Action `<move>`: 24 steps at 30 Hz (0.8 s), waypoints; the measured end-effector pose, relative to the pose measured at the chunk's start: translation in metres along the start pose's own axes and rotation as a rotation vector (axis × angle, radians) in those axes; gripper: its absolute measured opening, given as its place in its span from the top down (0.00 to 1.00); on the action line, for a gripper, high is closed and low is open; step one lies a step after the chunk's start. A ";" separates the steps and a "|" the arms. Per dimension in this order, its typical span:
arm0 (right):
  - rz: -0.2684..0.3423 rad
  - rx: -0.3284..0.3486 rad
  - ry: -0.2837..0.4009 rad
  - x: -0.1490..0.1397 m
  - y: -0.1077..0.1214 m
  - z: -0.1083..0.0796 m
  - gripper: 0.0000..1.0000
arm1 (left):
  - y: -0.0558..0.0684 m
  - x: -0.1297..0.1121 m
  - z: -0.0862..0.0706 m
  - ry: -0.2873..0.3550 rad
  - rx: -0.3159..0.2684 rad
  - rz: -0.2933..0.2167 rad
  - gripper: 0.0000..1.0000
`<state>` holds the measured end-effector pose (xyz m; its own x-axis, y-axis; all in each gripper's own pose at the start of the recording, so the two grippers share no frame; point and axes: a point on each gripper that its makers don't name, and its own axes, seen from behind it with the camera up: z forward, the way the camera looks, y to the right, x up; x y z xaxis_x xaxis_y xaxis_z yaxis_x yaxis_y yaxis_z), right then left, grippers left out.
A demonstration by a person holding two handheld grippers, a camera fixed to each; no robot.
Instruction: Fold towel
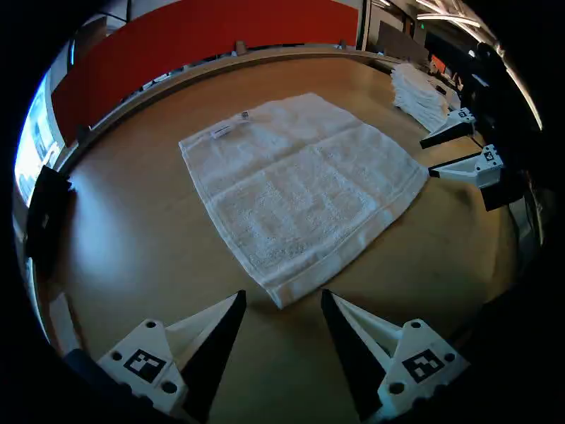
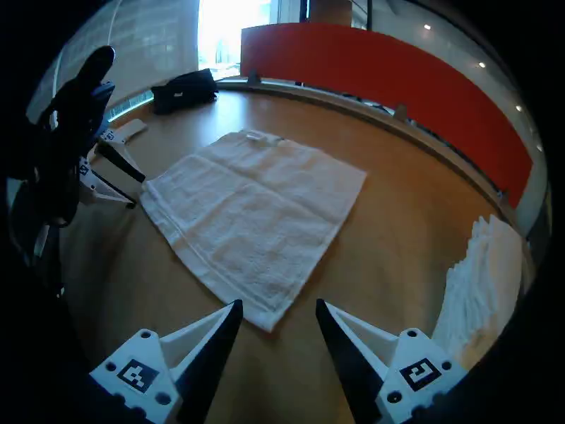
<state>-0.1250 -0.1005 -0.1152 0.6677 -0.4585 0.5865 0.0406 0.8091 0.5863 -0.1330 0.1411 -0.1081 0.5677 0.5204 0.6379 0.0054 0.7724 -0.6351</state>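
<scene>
A white towel (image 1: 304,187) lies flat and spread out on the wooden table (image 1: 141,233), with a small label at its far corner. In the left gripper view my left gripper (image 1: 282,298) stands open, its fingertips on either side of the towel's near corner and just short of it. In the right gripper view the same towel (image 2: 251,212) points another corner at my right gripper (image 2: 277,305), which is open as well with nothing between its fingers. Each view also shows the other gripper, the right gripper (image 1: 431,157) and the left gripper (image 2: 121,177), open at the towel's far side corner.
A stack of folded white towels (image 1: 418,95) sits near the table's edge, seen again as folded towels (image 2: 484,283) at the right. A black bag (image 2: 185,90) rests at the table's far end. A red partition (image 1: 205,35) runs behind the table.
</scene>
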 end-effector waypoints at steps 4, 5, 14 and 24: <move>-0.005 0.003 -0.006 -0.003 0.000 -0.001 0.22 | 0.002 0.000 0.000 -0.003 -0.001 -0.004 0.24; -0.007 0.004 -0.007 -0.004 -0.001 -0.001 0.24 | 0.002 0.000 0.000 -0.004 -0.003 -0.007 0.25; 0.003 0.016 -0.032 -0.013 -0.004 0.002 0.38 | 0.002 0.000 0.001 -0.019 0.005 -0.063 0.43; 0.019 0.022 -0.044 -0.017 -0.004 0.005 0.58 | 0.005 0.000 0.001 -0.024 0.008 -0.061 0.49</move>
<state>-0.1400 -0.0976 -0.1249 0.6348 -0.4592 0.6214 0.0113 0.8096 0.5868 -0.1342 0.1449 -0.1107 0.5470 0.4804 0.6856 0.0330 0.8059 -0.5911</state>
